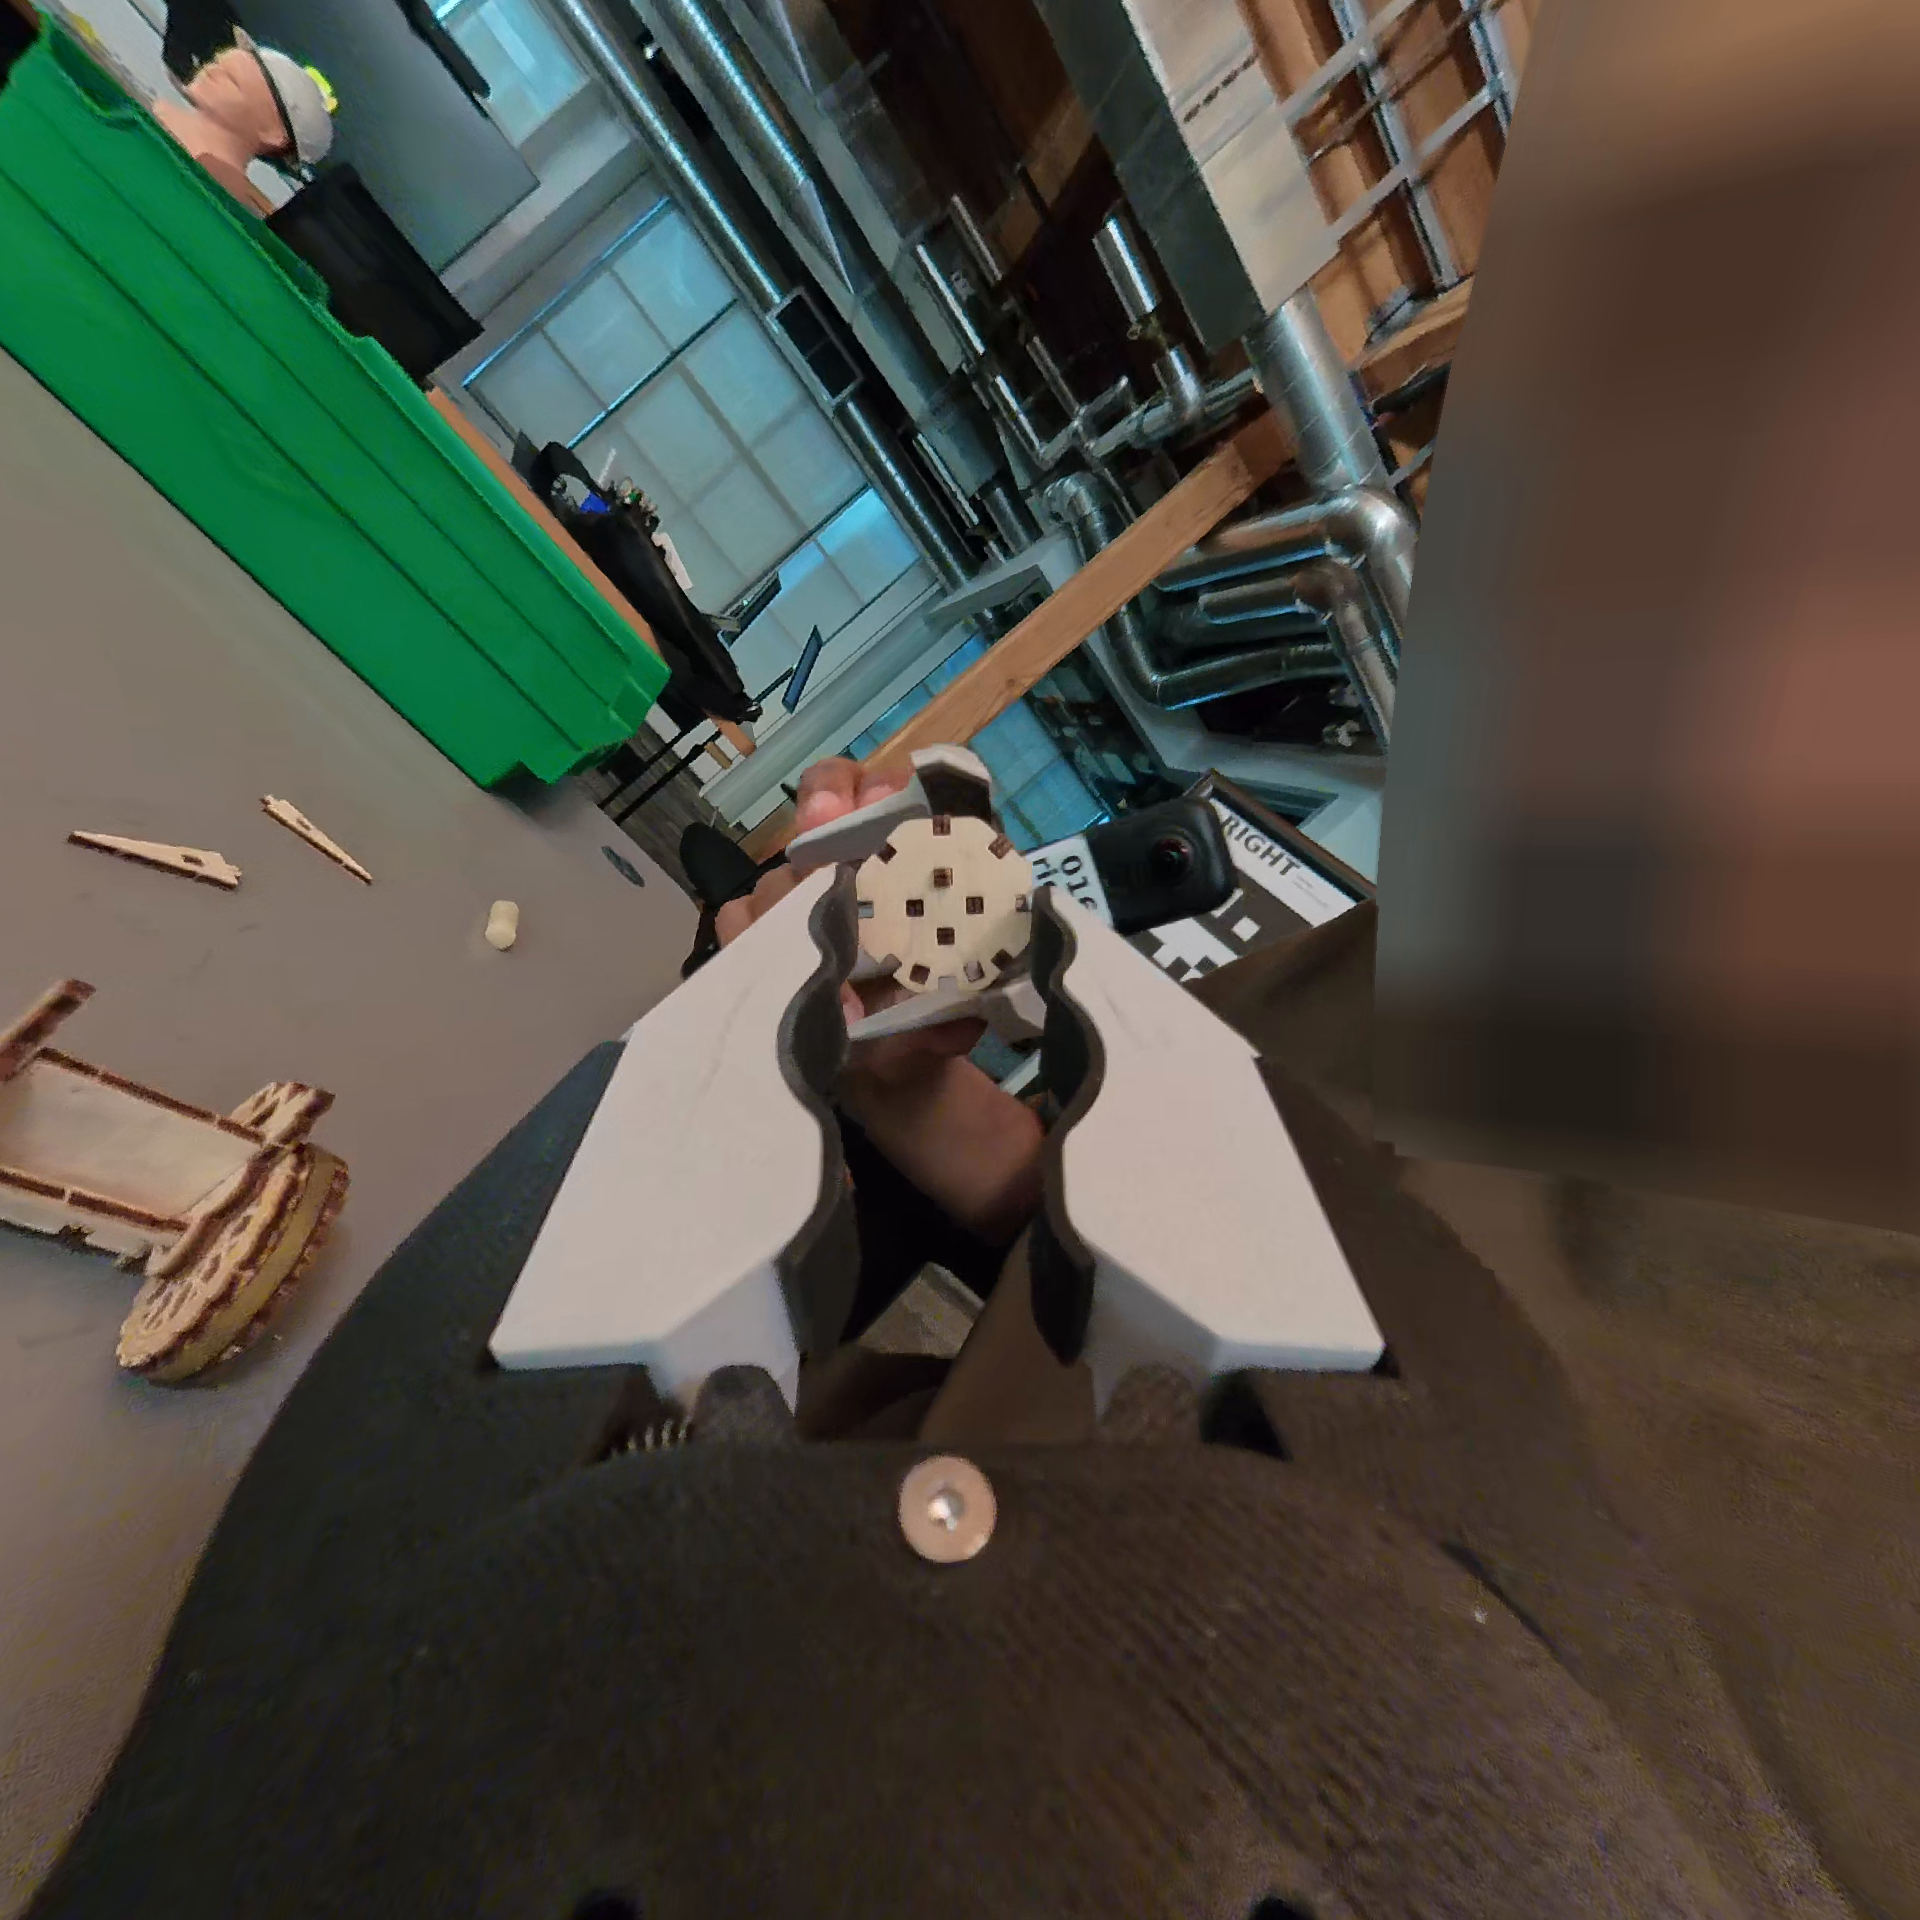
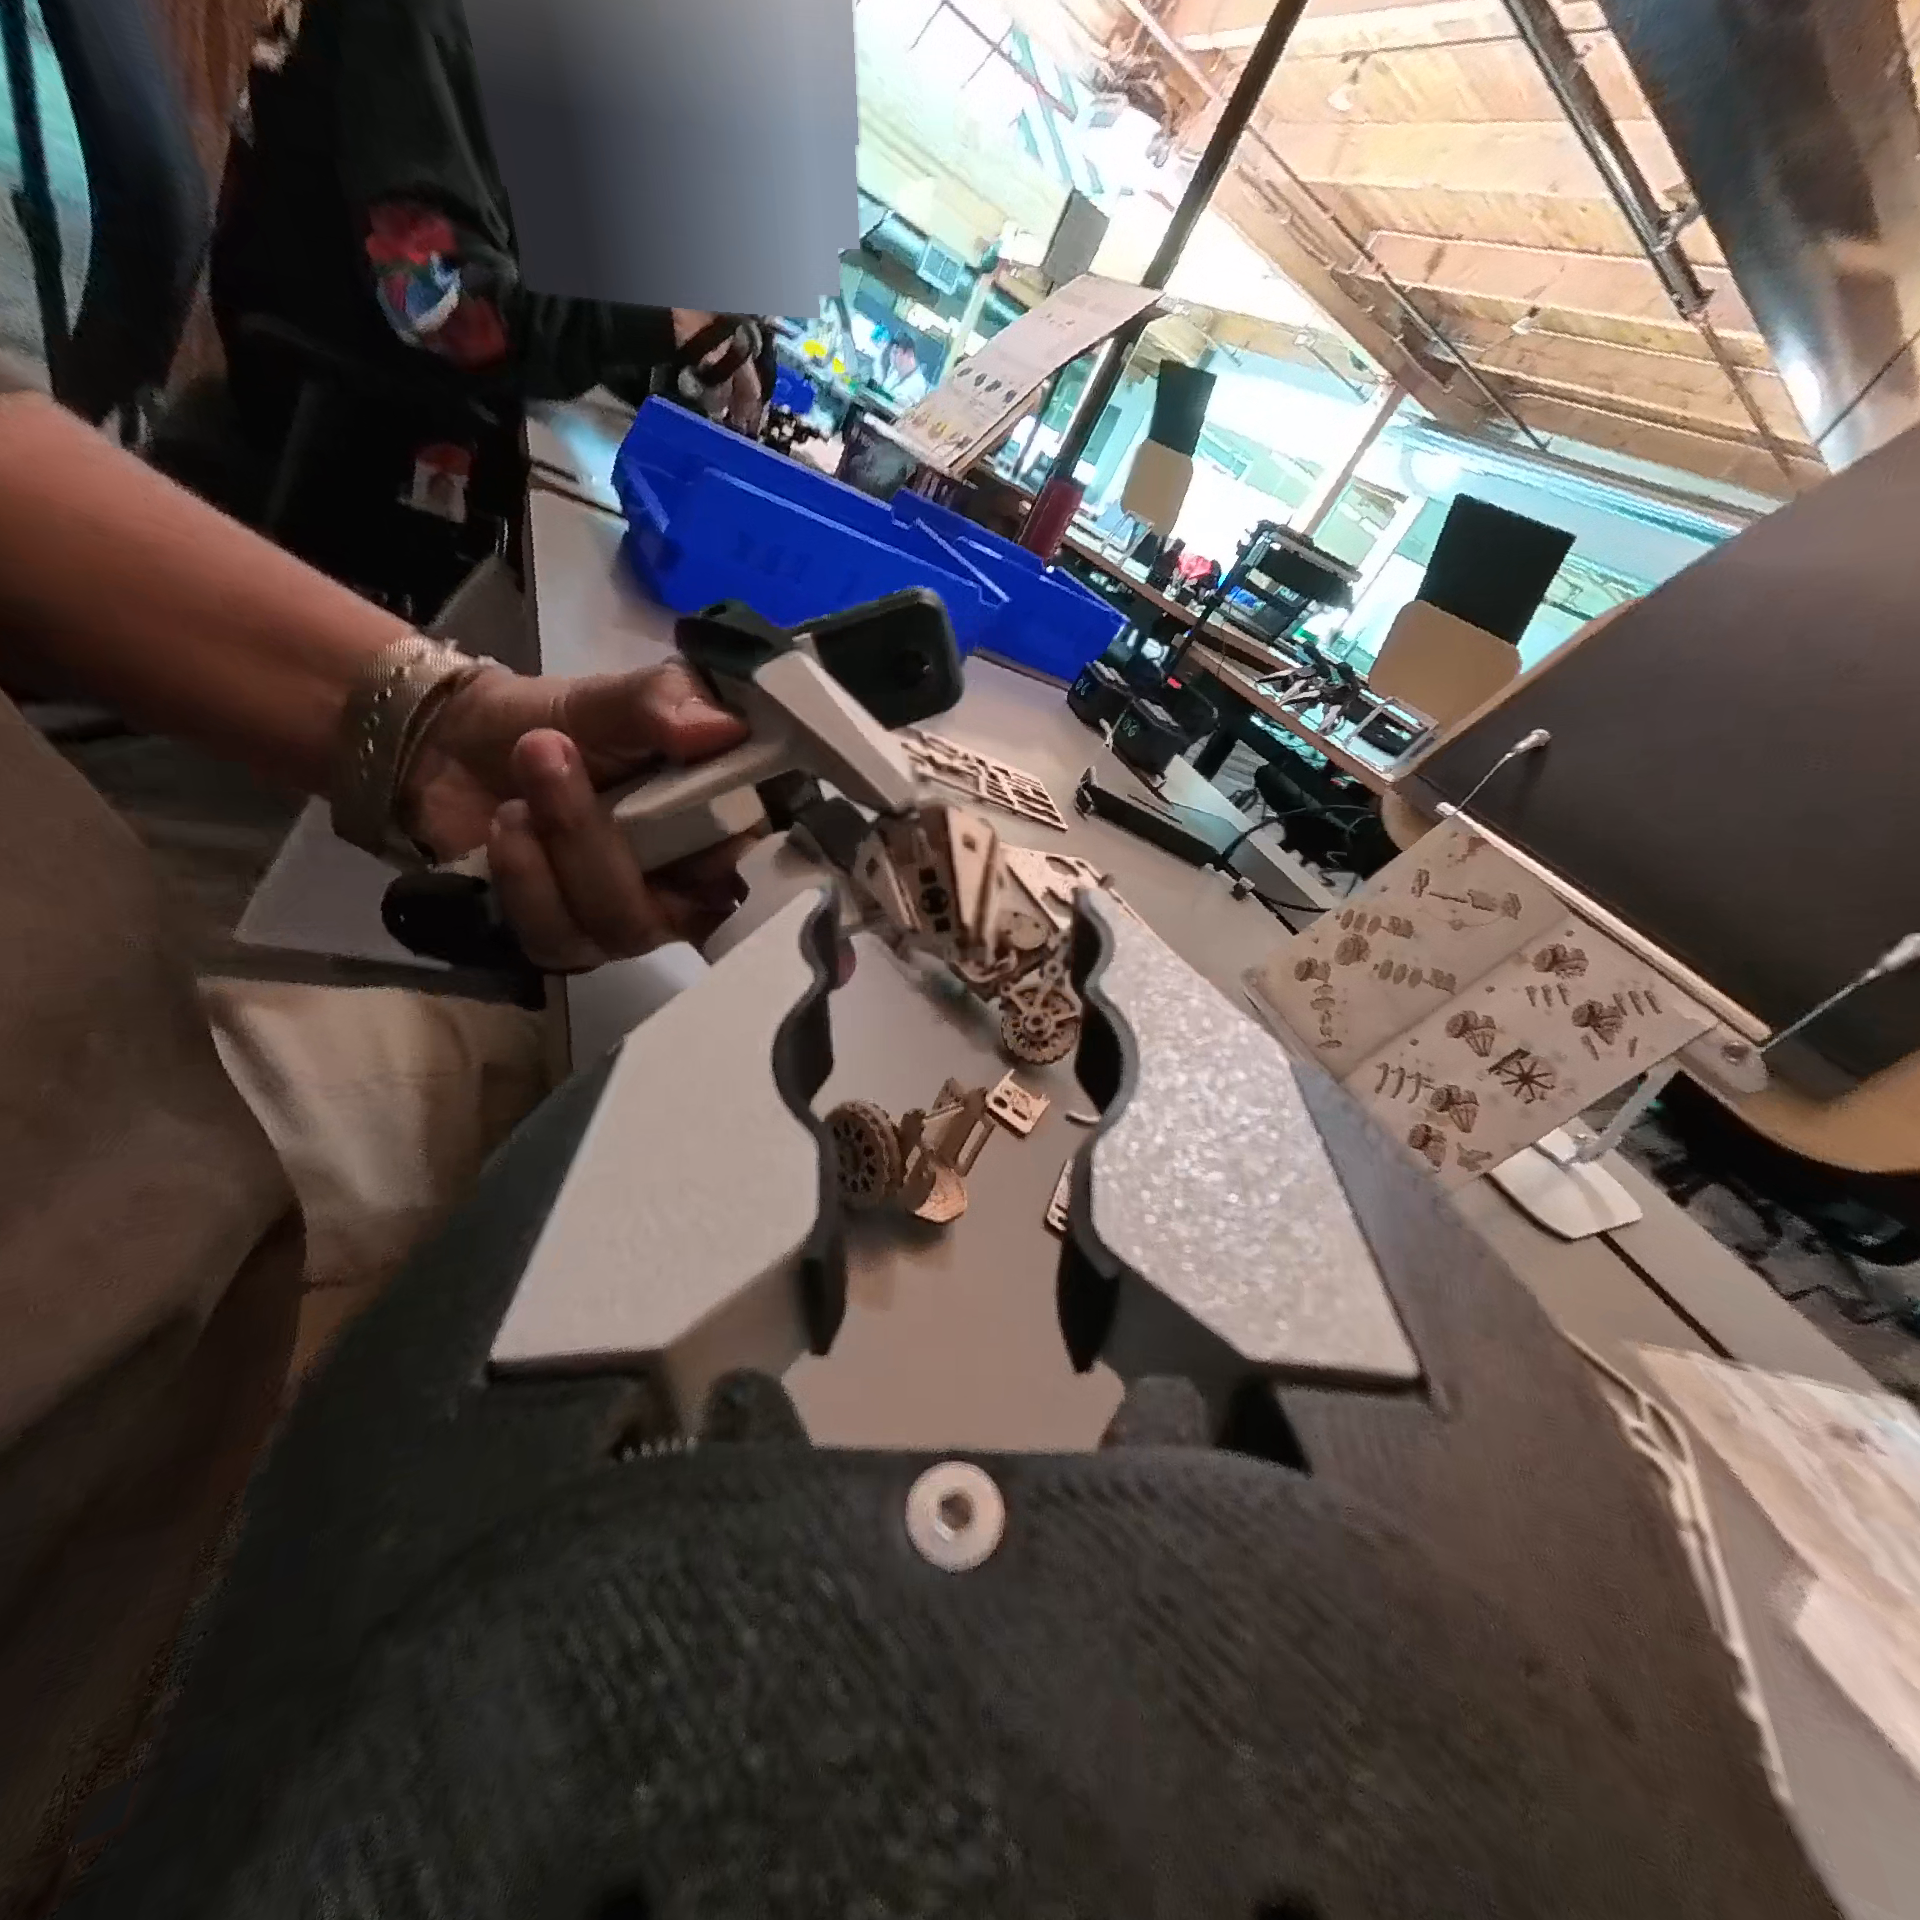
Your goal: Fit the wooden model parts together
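LEFT WRIST VIEW
Left gripper (image 1: 940, 927): jaws are set partly apart. A pale notched wooden disc (image 1: 943, 904) is seen face-on between the tips, and its rim nearly fills the gap.
Right gripper (image 1: 912, 920): its grey fingers (image 1: 857, 831) are placed above and below the same disc. Contact cannot be confirmed.
Table (image 1: 343, 1018): a partly built wooden frame with a wheel (image 1: 156, 1174) lies at the left edge. Two wooden slivers (image 1: 156, 857) and a small pale peg (image 1: 502, 923) are scattered near a green bin (image 1: 312, 468).
Hidden: the disc's far side is blocked by the fingers, and the frame is cut off at the edge.

RIGHT WRIST VIEW
Right gripper (image 2: 961, 920): jaws are held at a middling gap. The wooden model (image 2: 966, 904) is framed between the tips, but it is not clear whether the pads touch it.
Left gripper (image 2: 873, 821): it is held by a hand (image 2: 582, 831) and closed on the upper end of the model.
Model position: it is raised above the table (image 2: 935, 1371), just above a loose wheel assembly (image 2: 894, 1153) and a small wooden plate (image 2: 1013, 1101).
Surroundings: an instruction sheet (image 2: 1475, 1029) is propped at the right, and a blue bin (image 2: 831, 561) stands behind.
Hard to make out: the model is motion-blurred. It cannot be told whether the disc is its end.
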Demonstrator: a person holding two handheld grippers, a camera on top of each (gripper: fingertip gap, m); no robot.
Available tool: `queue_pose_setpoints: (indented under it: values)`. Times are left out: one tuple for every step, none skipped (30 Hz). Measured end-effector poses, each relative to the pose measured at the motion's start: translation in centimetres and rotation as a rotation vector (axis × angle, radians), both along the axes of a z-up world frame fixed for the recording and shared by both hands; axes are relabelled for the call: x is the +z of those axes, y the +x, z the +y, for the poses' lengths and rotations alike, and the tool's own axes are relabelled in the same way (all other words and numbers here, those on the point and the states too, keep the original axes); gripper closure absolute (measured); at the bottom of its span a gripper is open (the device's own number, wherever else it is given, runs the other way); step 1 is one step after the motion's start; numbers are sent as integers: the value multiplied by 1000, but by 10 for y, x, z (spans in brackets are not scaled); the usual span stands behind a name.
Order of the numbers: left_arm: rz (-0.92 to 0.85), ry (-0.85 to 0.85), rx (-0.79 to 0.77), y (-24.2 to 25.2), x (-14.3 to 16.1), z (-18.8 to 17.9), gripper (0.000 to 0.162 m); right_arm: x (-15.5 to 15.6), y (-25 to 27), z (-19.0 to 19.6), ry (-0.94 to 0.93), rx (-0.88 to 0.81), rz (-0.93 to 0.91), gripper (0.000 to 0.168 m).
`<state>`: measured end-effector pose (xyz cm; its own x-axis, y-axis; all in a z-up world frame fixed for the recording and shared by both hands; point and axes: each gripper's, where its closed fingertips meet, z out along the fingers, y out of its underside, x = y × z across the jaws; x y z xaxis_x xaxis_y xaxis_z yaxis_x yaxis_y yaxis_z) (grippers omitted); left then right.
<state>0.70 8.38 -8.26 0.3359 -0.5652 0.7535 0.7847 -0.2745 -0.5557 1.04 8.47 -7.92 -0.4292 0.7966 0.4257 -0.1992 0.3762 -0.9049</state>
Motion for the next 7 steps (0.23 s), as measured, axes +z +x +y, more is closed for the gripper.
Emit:
queue_pose_setpoints:
  values:
    - [-10, 19, 4, -2, 3, -2, 132, 3, 0, 4, -42, 1, 2, 124]
    - [-21, 38, 7, -5, 6, -4, 132, 6, 1, 8, -93, 8, 2, 124]
    - [-31, 55, 14, -8, 9, -6, 131, 10, 1, 12, -151, 18, -1, 124]
    - [-38, 70, 23, -11, 10, -7, 131, 13, 1, 16, -216, 31, -5, 124]
    - [-46, 80, 34, -14, 11, -8, 132, 16, 1, 19, -284, 47, -12, 124]
    - [-56, 84, 41, -17, 12, -8, 132, 18, 1, 22, -346, 64, -21, 124]
    - [-66, 87, 46, -20, 13, -9, 131, 19, 1, 25, -396, 76, -32, 124]
